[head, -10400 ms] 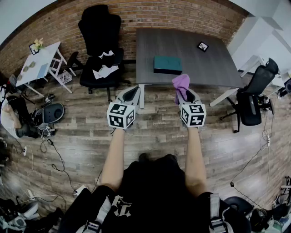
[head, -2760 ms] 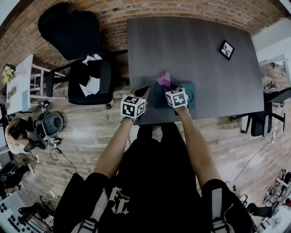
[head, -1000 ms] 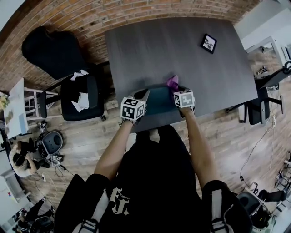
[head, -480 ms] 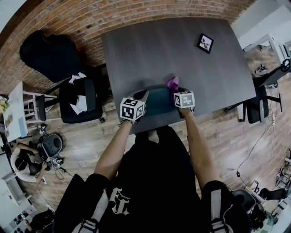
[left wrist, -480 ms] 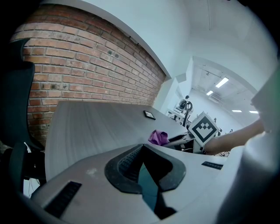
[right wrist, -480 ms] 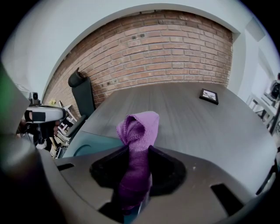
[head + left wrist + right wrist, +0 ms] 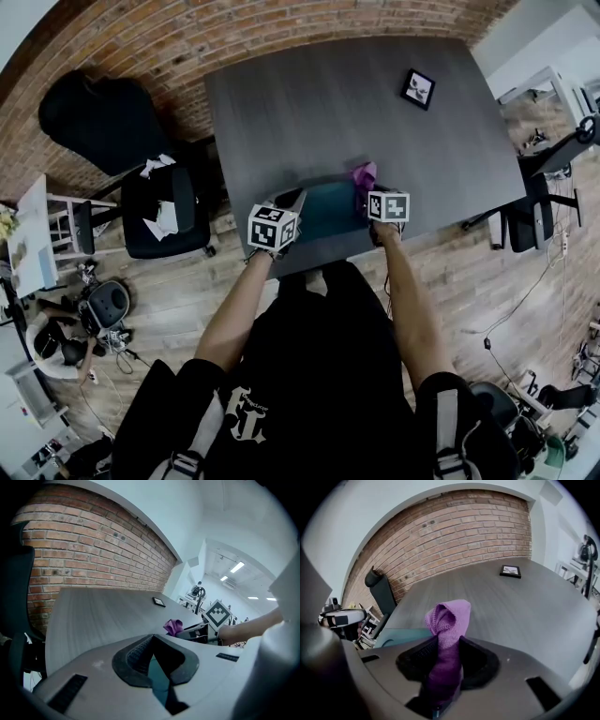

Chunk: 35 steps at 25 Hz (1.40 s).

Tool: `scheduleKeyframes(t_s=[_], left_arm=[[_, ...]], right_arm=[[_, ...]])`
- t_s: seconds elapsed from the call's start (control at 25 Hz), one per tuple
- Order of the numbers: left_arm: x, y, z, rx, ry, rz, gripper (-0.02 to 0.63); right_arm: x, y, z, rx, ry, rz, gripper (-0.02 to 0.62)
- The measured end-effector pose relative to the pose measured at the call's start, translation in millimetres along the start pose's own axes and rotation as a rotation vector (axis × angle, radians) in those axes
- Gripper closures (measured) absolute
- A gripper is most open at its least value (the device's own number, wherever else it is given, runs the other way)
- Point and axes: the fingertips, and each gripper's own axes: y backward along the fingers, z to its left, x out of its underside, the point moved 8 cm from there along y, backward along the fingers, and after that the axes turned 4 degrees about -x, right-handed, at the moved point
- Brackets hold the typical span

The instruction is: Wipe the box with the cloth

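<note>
Since our right claw (image 7: 367, 187) has drifted rightwards in the last half second, we read this stroke as reaching the box's right end. The desk (image 7: 328, 103) carries the teal box (image 7: 328, 211) at its near edge. Our left claw (image 7: 292, 199), tips together and pinching nothing, sits at the box's near left corner, apparently steadying it. The right claw is clamped on the purple cloth (image 7: 364, 173), now at the box's far right corner. We judge 1 pass nearly done, with a leftward return likely next.
</note>
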Motion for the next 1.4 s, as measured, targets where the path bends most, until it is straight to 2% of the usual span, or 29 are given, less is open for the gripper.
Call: scheduleKeyframes(t_s=[0.24, 0.52, 0.88, 1.08, 1.24, 1.4], left_arm=[[-6.0, 1.2, -0.3, -0.014, 0.005, -0.017, 0.593], [-23.6, 18.7, 5.8, -0.049, 0.021, -0.087, 0.592], [-73.4, 62.1, 9.4, -0.108, -0.016, -0.251, 0.592], [-101.0, 94.2, 12.8, -0.149, -0.014, -0.346, 0.592], [-117.0, 120.3, 13.2, -0.186, -0.017, -0.415, 0.592], [-128.2, 139.2, 11.5, -0.213, -0.018, -0.466, 0.592]], right_arm=[[-1.9, 10.9, -4.6, 0.013, -0.003, -0.011, 0.319], [-33.9, 33.0, 11.9, -0.029, -0.006, -0.146, 0.319], [-84.1, 58.6, 68.1, -0.133, 0.136, -0.318, 0.318], [-111.0, 77.4, 105.8, -0.175, 0.249, -0.395, 0.318], [-131.3, 94.6, 130.2, -0.210, 0.332, -0.464, 0.318], [-143.5, 106.8, 144.7, -0.242, 0.373, -0.509, 0.319]])
